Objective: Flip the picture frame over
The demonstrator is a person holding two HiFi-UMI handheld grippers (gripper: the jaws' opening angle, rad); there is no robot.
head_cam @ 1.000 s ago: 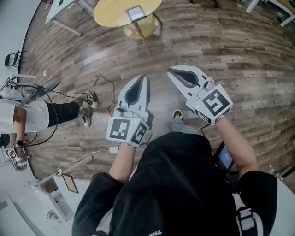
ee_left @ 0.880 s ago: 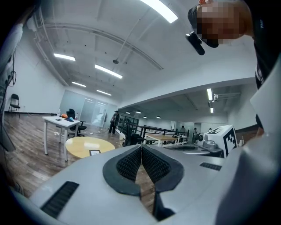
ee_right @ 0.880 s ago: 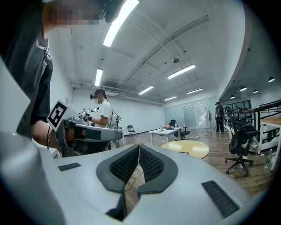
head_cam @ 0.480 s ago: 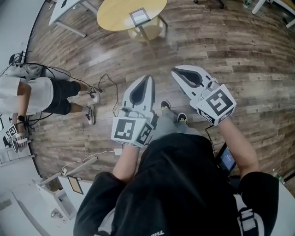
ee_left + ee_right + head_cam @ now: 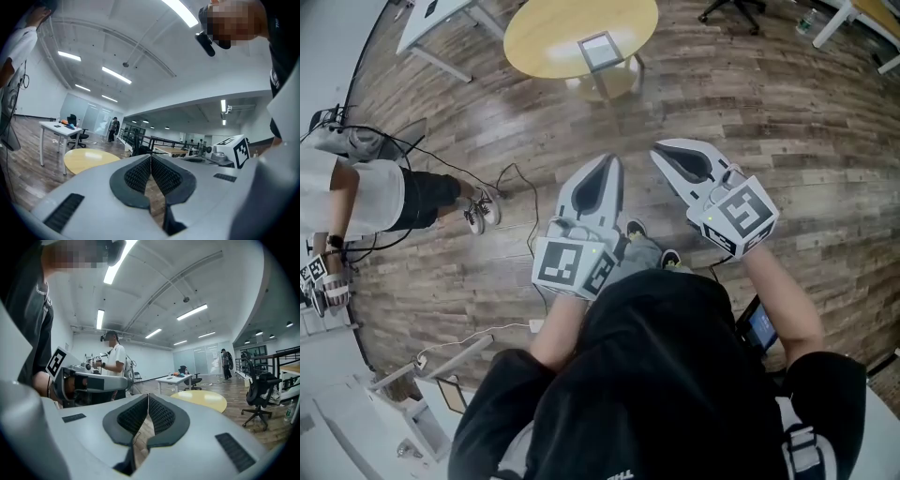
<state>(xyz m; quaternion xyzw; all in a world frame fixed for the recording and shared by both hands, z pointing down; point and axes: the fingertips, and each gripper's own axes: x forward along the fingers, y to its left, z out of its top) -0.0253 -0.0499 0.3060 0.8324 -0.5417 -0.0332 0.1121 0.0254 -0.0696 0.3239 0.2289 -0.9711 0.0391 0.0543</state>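
Yellow round table [image 5: 530, 37] holds the picture frame [image 5: 600, 49], flat, well ahead of me. My left gripper [image 5: 609, 161] is lined up nearer it than my right gripper [image 5: 660, 150]. Both have jaws together, empty.

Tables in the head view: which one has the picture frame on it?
The round yellow table at top centre: the grey-rimmed picture frame lies flat on it, right of its middle. The white rectangular table at upper left, partly cut off, shows none.

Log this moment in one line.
left gripper: shut, empty | right gripper: shut, empty | picture frame: on round table, untouched | flip: not begun
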